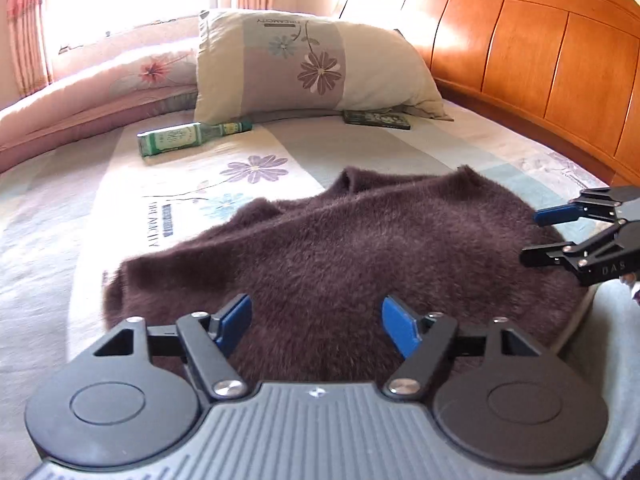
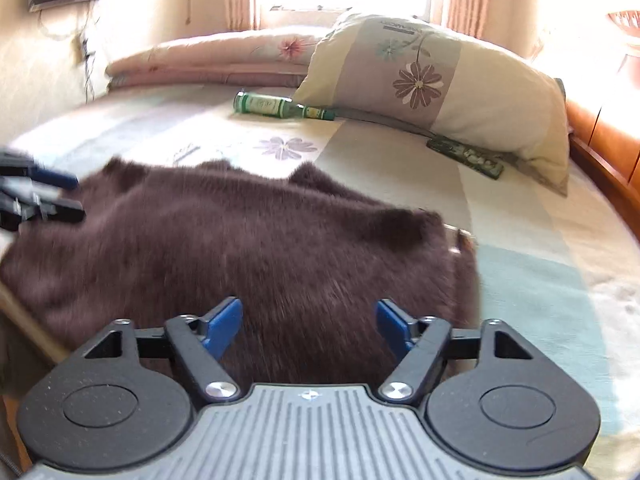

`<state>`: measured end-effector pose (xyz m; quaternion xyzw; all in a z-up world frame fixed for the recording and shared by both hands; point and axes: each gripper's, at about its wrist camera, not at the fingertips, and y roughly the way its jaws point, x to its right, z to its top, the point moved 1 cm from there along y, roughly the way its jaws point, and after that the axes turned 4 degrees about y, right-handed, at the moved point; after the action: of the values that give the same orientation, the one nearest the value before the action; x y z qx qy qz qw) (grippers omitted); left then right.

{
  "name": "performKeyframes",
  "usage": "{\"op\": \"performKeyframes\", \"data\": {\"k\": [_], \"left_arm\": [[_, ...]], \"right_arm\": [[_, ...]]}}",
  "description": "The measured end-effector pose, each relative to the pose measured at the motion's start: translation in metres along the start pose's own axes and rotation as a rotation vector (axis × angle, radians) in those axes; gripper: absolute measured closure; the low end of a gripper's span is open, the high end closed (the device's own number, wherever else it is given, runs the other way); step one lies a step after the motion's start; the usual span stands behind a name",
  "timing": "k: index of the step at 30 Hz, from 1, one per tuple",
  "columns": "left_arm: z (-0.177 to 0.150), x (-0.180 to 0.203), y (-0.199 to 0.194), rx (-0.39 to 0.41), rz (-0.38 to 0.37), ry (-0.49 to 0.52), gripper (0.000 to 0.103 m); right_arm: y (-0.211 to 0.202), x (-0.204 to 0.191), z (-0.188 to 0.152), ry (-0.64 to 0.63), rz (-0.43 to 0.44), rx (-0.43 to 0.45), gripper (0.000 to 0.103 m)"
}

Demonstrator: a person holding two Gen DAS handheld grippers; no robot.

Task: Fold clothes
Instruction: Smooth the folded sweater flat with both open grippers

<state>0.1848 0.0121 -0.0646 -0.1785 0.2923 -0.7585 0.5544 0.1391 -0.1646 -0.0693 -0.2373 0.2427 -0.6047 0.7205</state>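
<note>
A fuzzy dark brown sweater (image 1: 340,256) lies spread on the bed near its front edge, shown again in the right wrist view as the sweater (image 2: 240,248). My left gripper (image 1: 316,326) hovers over its near part, jaws wide apart, nothing between the blue pads. My right gripper (image 2: 309,326) likewise stands open above the sweater's near right part, pads empty. Each gripper appears in the other's view: the right gripper (image 1: 536,236) at the sweater's right edge, the left gripper (image 2: 76,196) blurred at its left edge.
A flowered pillow (image 1: 312,64) leans at the head of the bed, with a green bottle (image 1: 188,138) and a flat dark packet (image 1: 376,119) lying before it. A folded pink quilt (image 1: 100,88) lines the far side. The wooden headboard (image 1: 540,60) rises on the right.
</note>
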Motion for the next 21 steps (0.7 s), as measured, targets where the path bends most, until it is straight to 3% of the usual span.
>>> {"op": "performKeyframes", "data": {"k": [3, 6, 9, 13, 16, 20, 21], "left_arm": [[-0.022, -0.021, 0.019, -0.080, 0.041, -0.087, 0.028], [-0.035, -0.046, 0.010, -0.047, 0.003, -0.159, 0.030], [-0.025, -0.055, -0.004, -0.043, 0.044, -0.202, 0.029], [-0.003, -0.054, -0.006, -0.003, -0.014, -0.198, 0.014], [0.003, -0.051, 0.007, -0.006, -0.039, -0.174, 0.013], [-0.011, -0.058, 0.035, -0.090, -0.010, -0.201, 0.013], [-0.015, -0.061, 0.034, -0.066, -0.021, -0.212, 0.013]], "right_arm": [[0.018, 0.006, -0.007, 0.026, -0.021, -0.036, 0.020], [0.022, 0.013, -0.012, 0.055, -0.020, -0.042, 0.019], [0.018, 0.014, -0.005, 0.093, -0.030, -0.043, 0.019], [0.019, -0.010, 0.023, 0.097, 0.021, -0.007, 0.011], [0.031, -0.038, 0.041, 0.056, 0.066, 0.001, 0.003], [0.072, -0.063, 0.045, 0.004, 0.046, -0.058, 0.003], [0.083, -0.065, 0.045, 0.009, 0.035, -0.075, 0.002]]}}
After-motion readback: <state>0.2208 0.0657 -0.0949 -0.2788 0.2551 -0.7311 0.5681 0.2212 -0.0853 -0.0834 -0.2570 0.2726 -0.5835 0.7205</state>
